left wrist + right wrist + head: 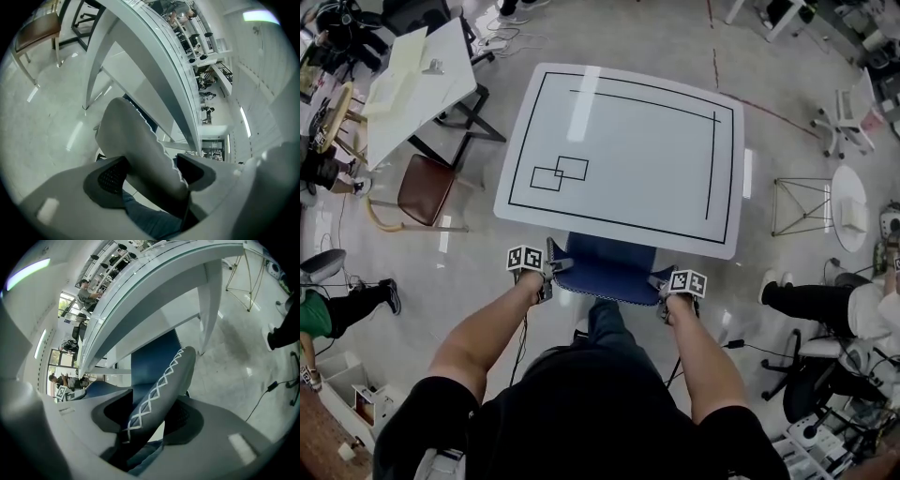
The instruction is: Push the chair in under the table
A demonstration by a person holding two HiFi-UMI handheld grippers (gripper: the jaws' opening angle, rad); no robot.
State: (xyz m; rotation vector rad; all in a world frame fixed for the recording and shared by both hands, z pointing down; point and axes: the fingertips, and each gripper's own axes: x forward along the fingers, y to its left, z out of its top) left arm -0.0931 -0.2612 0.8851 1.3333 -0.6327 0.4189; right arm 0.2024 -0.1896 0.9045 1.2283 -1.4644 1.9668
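Observation:
A blue chair [605, 267] stands at the near edge of the white table [623, 150], its seat partly under the top. My left gripper [551, 272] is at the left top corner of the chair back and my right gripper [661, 286] at the right corner. In the left gripper view the grey rear of the chair back [131, 136] fills the gap of the left gripper [152, 164], with both pads against it. In the right gripper view the right gripper [150, 408] is shut on the stitched edge of the chair back [164, 380]. The table [154, 287] hangs over the chair.
A brown chair [427, 187] and a second white table [422, 70] stand to the left. A wire stand [802, 206] and a small round table [850, 206] are to the right. A seated person [825, 305] is at the right, another person [347, 305] at the left.

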